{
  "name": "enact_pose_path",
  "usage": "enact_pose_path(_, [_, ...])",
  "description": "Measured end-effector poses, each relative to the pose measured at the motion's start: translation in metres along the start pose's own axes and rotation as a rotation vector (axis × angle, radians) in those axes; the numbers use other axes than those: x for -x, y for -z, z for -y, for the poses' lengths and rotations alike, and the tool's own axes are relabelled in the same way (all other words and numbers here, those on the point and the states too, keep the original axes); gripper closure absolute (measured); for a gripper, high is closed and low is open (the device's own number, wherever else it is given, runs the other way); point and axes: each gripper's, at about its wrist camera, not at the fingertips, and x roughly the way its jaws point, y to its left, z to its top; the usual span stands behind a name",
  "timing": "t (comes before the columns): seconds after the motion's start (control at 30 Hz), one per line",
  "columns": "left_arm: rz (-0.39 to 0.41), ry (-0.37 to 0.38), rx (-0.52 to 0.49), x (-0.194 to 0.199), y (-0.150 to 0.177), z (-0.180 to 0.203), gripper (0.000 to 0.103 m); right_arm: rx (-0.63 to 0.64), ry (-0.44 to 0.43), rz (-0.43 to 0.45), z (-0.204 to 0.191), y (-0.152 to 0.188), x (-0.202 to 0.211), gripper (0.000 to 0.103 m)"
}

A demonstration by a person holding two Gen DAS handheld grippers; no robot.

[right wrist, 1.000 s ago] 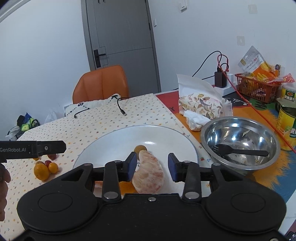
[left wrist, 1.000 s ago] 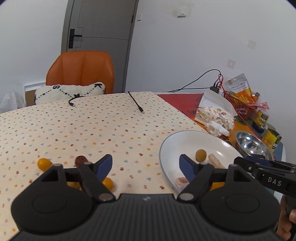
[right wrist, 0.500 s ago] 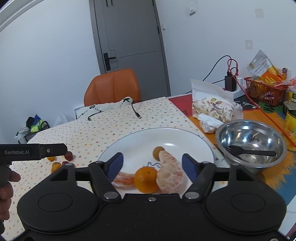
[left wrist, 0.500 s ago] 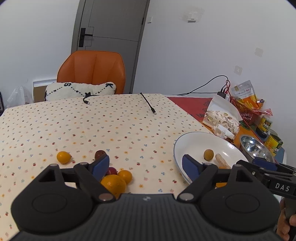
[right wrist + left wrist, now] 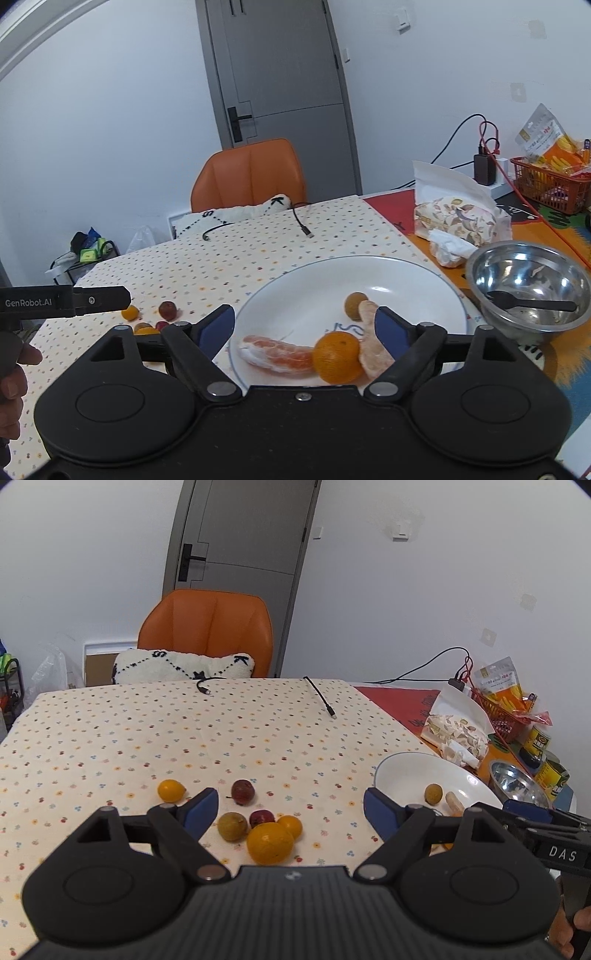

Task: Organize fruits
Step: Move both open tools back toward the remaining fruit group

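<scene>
My right claw (image 5: 304, 326) has released the peeled segment (image 5: 373, 350) onto the plate (image 5: 424, 273); its jaws are opening, pinching nothing. My left claw (image 5: 291, 806), spread, now faces the loose fruits (image 5: 269, 842) on the counter (image 5: 147, 731): next pickup.

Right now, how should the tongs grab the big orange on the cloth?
Grip the big orange across its round middle, coming from above. A brown fruit sits on its left and a small orange and red fruit crowd behind it, so a low sideways reach would probably bump them.
</scene>
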Motion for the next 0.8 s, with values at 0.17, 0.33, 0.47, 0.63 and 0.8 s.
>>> enact_pose_path(0.17, [0.019, -0.018, 0.002, 0.009, 0.000, -0.010, 0.019, 0.012, -0.024, -0.004, -0.010, 0.000, -0.004, 0.015])
enact_pose_path(0.33, [0.028, -0.046, 0.013, 0.017, 0.000, -0.023, 0.019, 0.021, -0.050, -0.007, -0.020, 0.000, -0.008, 0.014])
enact_pose_path(0.47, [0.036, -0.074, 0.025, 0.023, 0.001, -0.034, 0.019, 0.029, -0.077, -0.016, -0.030, 0.002, -0.012, 0.013])
enact_pose_path(0.63, [0.038, -0.100, 0.034, 0.029, 0.002, -0.046, 0.019, 0.042, -0.107, -0.028, -0.043, 0.003, -0.018, 0.013])
enact_pose_path(0.8, [0.030, -0.107, 0.059, 0.031, 0.004, -0.058, 0.019, 0.053, -0.134, -0.039, -0.054, 0.003, -0.023, 0.013])
